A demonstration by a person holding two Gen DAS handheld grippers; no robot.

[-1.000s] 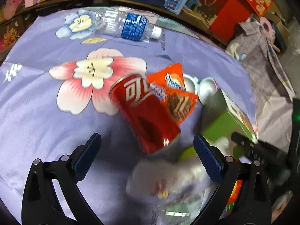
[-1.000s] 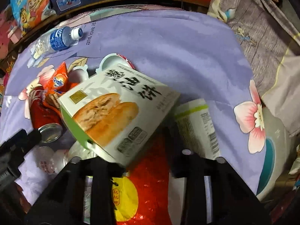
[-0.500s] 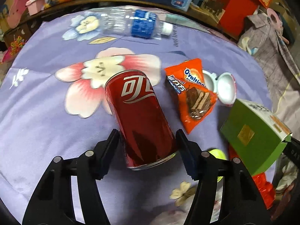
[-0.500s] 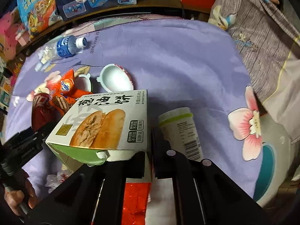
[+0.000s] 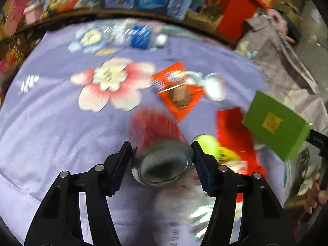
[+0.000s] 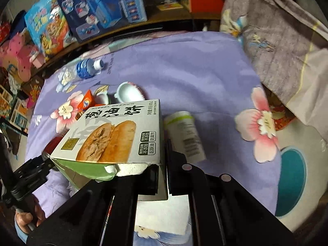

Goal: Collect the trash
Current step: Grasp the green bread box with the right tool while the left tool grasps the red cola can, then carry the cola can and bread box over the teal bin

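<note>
Left gripper (image 5: 162, 153): jaws closed about as wide as the red can (image 5: 158, 143), pads on both its sides. Against 0.5 s ago, the can is tipped so its silver end faces the camera and its printed side is smeared red; the purple floral cloth (image 5: 61, 127) has slid and the whole left view is now motion-blurred.

Right gripper (image 6: 164, 176): jaws nearly closed, clamping the torn end of the pastry box (image 6: 114, 135). Box sits higher and more level than 0.5 s ago, clear of the cloth. In the left view its green side (image 5: 274, 125) floats off to the right of the left jaws.

Beyond the left jaws: orange snack packet (image 5: 176, 90), white shell container (image 5: 213, 86), water bottle (image 5: 133, 35) farthest out, all smeared. Just right of the right jaws lies the white tube (image 6: 186, 137), green-rimmed.

Hard to read: the right jaw pads are hidden under the box. The can in the right view is only a red sliver behind the box. A red wrapper (image 5: 235, 135) right of the left jaws is blurred, print unreadable.
</note>
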